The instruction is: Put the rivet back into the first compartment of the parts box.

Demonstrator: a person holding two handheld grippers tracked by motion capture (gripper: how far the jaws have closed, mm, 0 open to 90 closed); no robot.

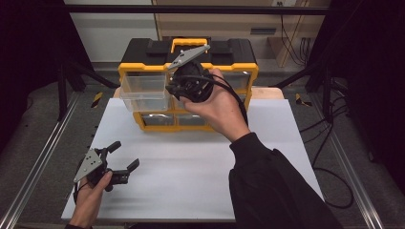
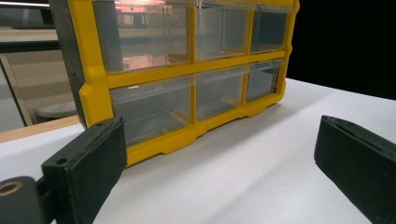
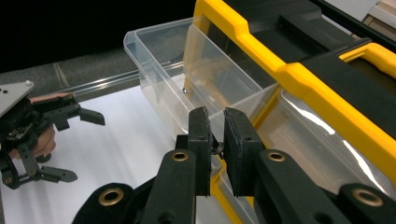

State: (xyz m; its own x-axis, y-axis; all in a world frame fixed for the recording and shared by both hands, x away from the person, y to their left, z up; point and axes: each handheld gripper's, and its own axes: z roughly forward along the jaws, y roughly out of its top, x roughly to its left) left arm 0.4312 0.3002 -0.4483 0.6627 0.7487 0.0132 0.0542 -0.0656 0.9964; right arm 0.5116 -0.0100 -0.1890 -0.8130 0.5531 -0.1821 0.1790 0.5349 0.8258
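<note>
A yellow and black drawer cabinet (image 1: pixel 148 67) stands at the far side of the white sheet (image 1: pixel 191 171). Its top-left clear drawer (image 1: pixel 143 91) is pulled out and looks empty (image 3: pixel 187 79). My right gripper (image 1: pixel 177 89) hovers over the cabinet's front, just right of that drawer. In the right gripper view its jaws (image 3: pixel 215 126) are shut on a small dark part (image 3: pixel 216 148) pinched between the pads. My left gripper (image 1: pixel 119 156) rests low at the near left of the sheet, open with nothing between its jaws (image 2: pixel 219 154), and faces the cabinet (image 2: pixel 187 70).
The cabinet's other clear drawers (image 2: pixel 219 91) are pushed in. A black carry handle recess with a yellow grip (image 1: pixel 188 44) tops the cabinet. Metal rails (image 1: pixel 43 157) run along both sides of the table, and cables (image 1: pixel 329 157) lie at the right.
</note>
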